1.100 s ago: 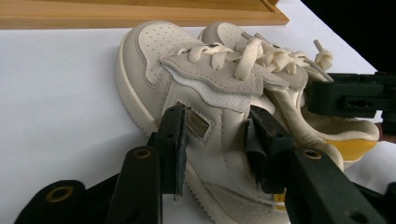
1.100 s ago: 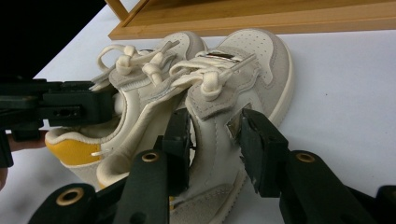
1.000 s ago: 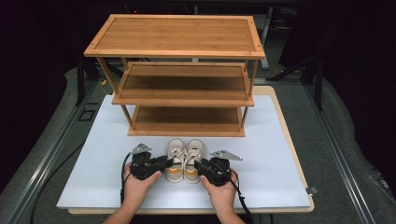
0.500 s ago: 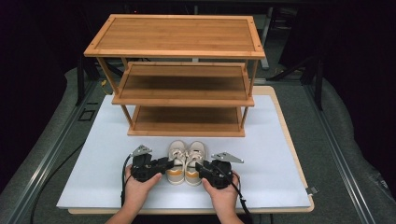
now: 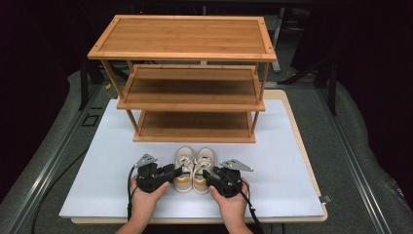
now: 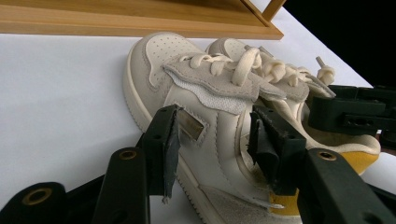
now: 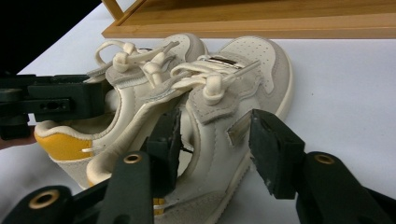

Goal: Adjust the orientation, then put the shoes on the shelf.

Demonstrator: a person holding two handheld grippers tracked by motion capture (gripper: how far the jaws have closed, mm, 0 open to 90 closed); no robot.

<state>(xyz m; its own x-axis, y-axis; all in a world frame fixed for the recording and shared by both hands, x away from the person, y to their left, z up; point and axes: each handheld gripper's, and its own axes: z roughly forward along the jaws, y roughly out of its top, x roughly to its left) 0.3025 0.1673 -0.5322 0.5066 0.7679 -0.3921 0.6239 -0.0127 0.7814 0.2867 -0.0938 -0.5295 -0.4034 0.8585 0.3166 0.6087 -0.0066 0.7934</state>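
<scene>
Low in the centre of the high view, two cream shoes — left shoe [image 5: 184,169] and right shoe [image 5: 203,169] — sit touching on the white mat [image 5: 97,161], below the wooden rack [image 5: 190,73]. The left gripper [image 5: 176,171] and right gripper [image 5: 206,174] each straddle one shoe — jaws have just been opening, pads off the leather.

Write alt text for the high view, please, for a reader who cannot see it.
Two hands hold a left gripper and a right gripper at a pair of cream shoes on a white mat. Behind the shoes stands a wooden rack with three shelves.
</scene>
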